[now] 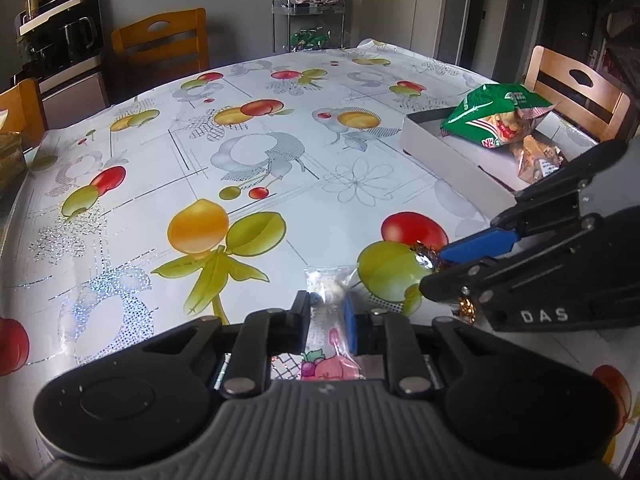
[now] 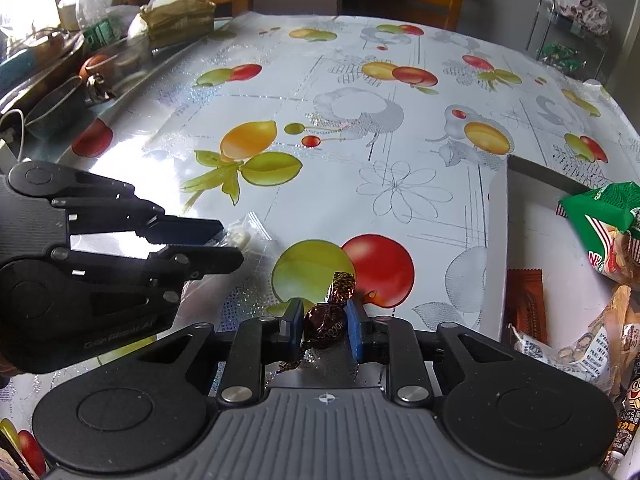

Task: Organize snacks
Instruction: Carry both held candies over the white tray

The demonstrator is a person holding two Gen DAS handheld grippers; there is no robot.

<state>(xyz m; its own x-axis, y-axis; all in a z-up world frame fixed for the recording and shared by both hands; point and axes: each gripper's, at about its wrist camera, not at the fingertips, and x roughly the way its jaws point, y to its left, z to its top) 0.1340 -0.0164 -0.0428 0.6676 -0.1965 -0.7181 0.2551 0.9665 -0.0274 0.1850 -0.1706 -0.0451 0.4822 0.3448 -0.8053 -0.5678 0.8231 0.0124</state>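
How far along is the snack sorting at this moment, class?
Done: a green snack bag and other packets already lie in the white box. In hand: the left gripper closes on a clear packet, and the right gripper on a brown wrapped candy. Left: both go into the box.

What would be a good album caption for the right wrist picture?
Right gripper pinching a brown-wrapped candy over the fruit-print tablecloth, snack box alongside.

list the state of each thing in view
left gripper: shut on clear packet
right gripper: shut on brown candy
white box: open, snacks inside
green bag: lying in box
table: covered by fruit-print cloth
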